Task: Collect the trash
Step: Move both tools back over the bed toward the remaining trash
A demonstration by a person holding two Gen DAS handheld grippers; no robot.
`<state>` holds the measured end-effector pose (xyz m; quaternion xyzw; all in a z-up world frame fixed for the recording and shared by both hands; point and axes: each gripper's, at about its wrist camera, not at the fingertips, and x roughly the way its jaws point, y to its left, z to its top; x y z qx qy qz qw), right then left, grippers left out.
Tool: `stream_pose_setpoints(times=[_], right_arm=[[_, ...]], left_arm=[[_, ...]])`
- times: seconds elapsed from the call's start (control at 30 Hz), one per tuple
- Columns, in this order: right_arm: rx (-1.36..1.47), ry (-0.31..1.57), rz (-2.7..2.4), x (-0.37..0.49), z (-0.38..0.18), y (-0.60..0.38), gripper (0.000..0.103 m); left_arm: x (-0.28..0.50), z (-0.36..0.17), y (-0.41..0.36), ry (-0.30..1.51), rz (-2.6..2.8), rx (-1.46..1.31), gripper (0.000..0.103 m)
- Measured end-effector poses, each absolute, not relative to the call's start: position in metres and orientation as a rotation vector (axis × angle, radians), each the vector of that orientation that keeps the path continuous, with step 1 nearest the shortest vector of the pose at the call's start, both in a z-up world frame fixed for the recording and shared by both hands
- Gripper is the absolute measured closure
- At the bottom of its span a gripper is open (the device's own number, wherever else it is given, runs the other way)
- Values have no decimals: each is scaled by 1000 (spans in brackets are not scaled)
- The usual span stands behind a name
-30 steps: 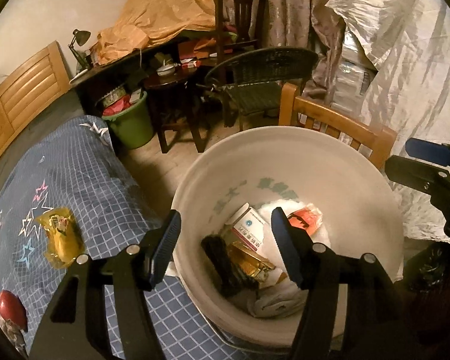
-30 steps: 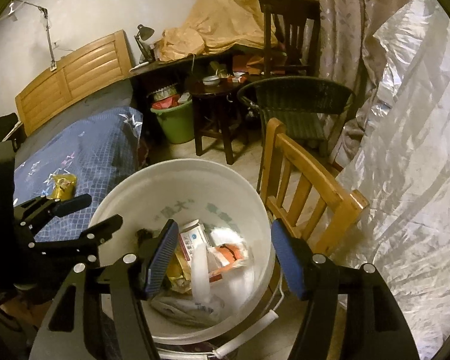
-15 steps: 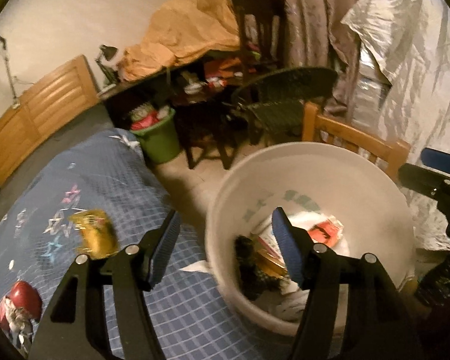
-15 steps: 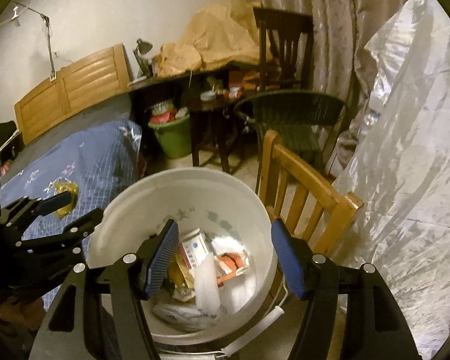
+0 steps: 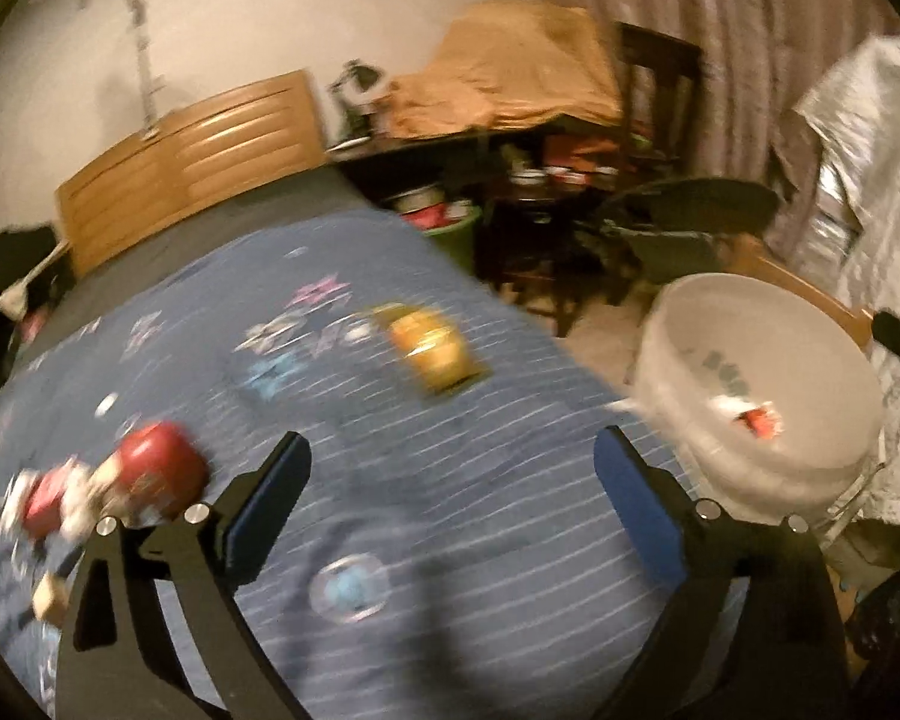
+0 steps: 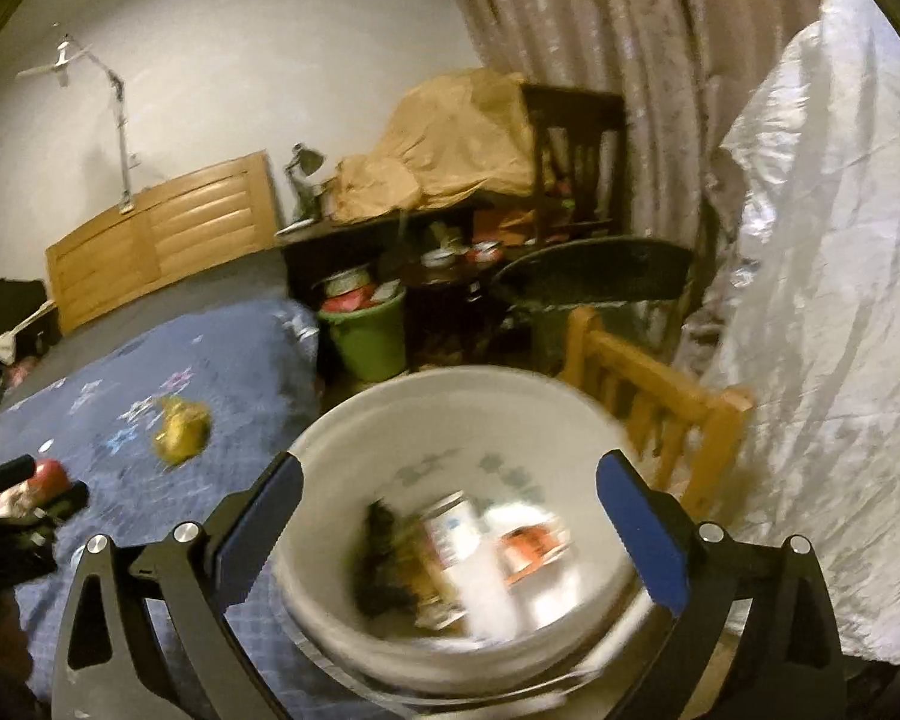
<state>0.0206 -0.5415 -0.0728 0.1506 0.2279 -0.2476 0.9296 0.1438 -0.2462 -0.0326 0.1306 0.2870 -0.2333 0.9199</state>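
Observation:
A white bucket (image 5: 678,372) (image 6: 354,450) holding several pieces of trash stands beside the bed. A yellow wrapper (image 5: 435,348) (image 6: 180,429) lies on the blue checked bedspread (image 5: 510,420). A red-and-white object (image 5: 150,474) (image 6: 48,477) lies at the bed's near left. My left gripper (image 5: 450,492) is open and empty above the bedspread, the wrapper ahead of it. My right gripper (image 6: 450,510) is open and empty above the bucket. The left gripper also shows in the right wrist view (image 6: 36,492) at the left edge.
A wooden chair (image 6: 660,402) stands right behind the bucket. A green bin (image 6: 369,336), dark tables and a dark chair (image 6: 594,282) crowd the floor beyond. A silver plastic sheet (image 6: 822,300) hangs at the right. The wooden headboard (image 5: 192,162) is at the far left.
My left gripper has swung left from over the bucket to over the bedspread, toward the yellow wrapper. My right gripper has shifted slightly and stays over the bucket. Both stay open.

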Motion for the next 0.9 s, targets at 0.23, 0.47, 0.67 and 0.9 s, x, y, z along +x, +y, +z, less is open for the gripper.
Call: stream_pose_setpoints(times=[0.23,0.47,0.67,0.9], right_arm=[[322,528,-340,54,-88,-479,5],[274,603,-106,101,-95,-397,5],[221,651,55,139,-97,-328,5],[180,701,148,165,-103,-282,5]], left_arm=[[170,-24,-105,648,-280,92,6],[211,-21,44,719,-48,-67,6],[259,-25,123,765,4,-55,8],[318,-56,135,840,-43,39,29]])
